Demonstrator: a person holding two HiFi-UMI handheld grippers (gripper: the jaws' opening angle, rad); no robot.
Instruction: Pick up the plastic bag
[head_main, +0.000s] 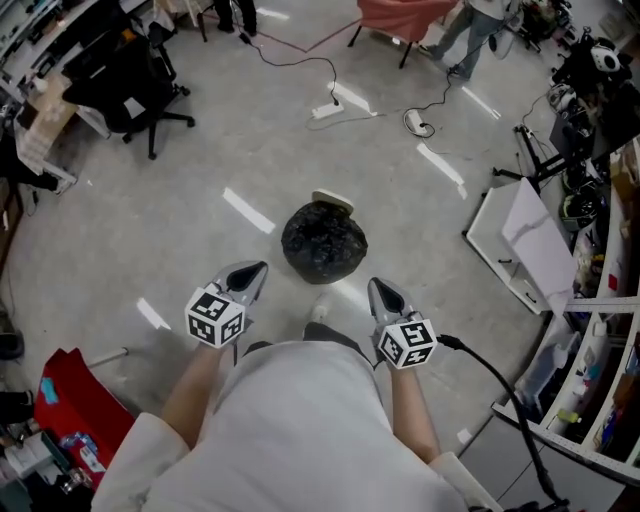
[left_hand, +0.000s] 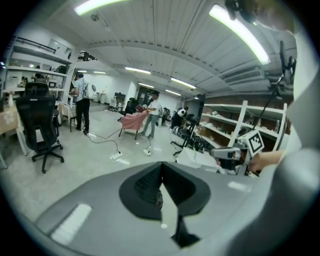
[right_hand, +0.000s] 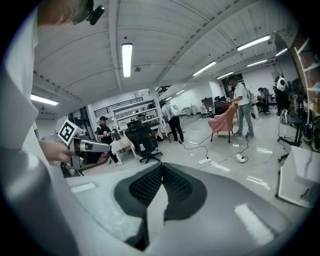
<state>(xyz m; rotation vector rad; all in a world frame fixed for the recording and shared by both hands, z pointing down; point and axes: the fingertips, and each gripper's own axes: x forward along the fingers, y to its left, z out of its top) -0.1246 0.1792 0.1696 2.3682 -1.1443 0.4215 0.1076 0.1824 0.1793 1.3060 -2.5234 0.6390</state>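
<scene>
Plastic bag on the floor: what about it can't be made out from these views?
- Head view: the plastic bag is opaque black, contents hidden.
- Head view: pale object behind it, mostly covered by the bag, unidentifiable.
- Gripper views: bag absent; left gripper and right gripper bodies fill the lower frame.

1 blk bag (head_main: 322, 243), 2 grippers (head_main: 256, 268) (head_main: 377, 286)
</scene>
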